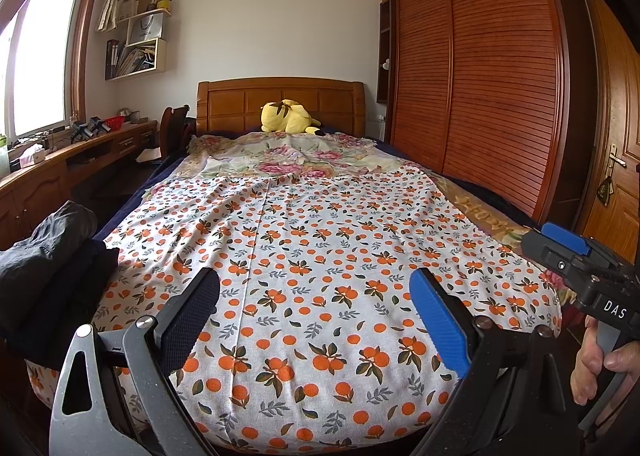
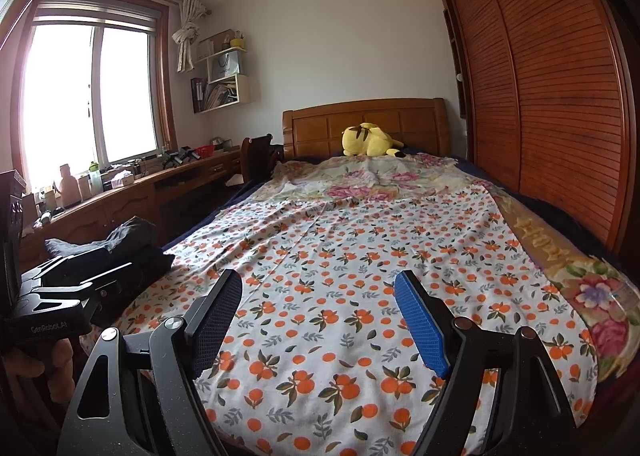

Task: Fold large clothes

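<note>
The large white cotton cloth printed with oranges and leaves (image 1: pixel 320 256) lies spread flat on the wooden-framed bed (image 1: pixel 280 100), covering its near end; a pink floral sheet (image 1: pixel 288 156) shows beyond it. My left gripper (image 1: pixel 316 292) hovers above the cloth's near edge, fingers (image 1: pixel 436 320) spread wide, holding nothing. My right gripper (image 2: pixel 320 308) is likewise above the cloth, fingers (image 2: pixel 420 320) wide apart and empty. A pile of dark folded clothes (image 2: pixel 120 244) sits at the bed's left edge. A yellow plush toy (image 2: pixel 370 140) rests by the headboard.
</note>
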`<state>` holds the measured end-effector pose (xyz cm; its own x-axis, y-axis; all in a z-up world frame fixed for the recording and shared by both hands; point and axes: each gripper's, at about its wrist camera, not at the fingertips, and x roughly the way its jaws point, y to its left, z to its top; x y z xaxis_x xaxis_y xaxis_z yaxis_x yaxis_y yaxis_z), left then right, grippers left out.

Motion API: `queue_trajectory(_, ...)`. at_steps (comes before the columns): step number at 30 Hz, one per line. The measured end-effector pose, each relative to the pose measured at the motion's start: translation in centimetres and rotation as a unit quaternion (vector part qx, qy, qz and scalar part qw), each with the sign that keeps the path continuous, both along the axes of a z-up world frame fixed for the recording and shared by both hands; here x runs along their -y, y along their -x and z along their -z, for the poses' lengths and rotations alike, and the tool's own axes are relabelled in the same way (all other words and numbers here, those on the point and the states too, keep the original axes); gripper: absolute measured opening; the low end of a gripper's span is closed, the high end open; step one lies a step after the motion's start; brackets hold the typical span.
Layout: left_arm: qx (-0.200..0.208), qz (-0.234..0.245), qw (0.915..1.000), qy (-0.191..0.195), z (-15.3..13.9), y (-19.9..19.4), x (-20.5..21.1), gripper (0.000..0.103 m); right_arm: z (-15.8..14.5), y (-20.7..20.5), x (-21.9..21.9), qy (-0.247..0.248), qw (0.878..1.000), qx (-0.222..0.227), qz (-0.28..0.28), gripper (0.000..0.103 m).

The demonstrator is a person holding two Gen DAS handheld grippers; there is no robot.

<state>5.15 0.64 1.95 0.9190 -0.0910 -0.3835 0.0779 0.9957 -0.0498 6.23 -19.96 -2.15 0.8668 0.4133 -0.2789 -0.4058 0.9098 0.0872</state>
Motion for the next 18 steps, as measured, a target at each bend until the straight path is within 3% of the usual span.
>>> queue_trajectory(18, -0.001, 0.001, 1.0000, 0.001, -0.14, -0.02, -0.06, 0.096, 0.12, -0.21, -0.03, 0.000, 1.000, -0.002, -0.002, 0.080)
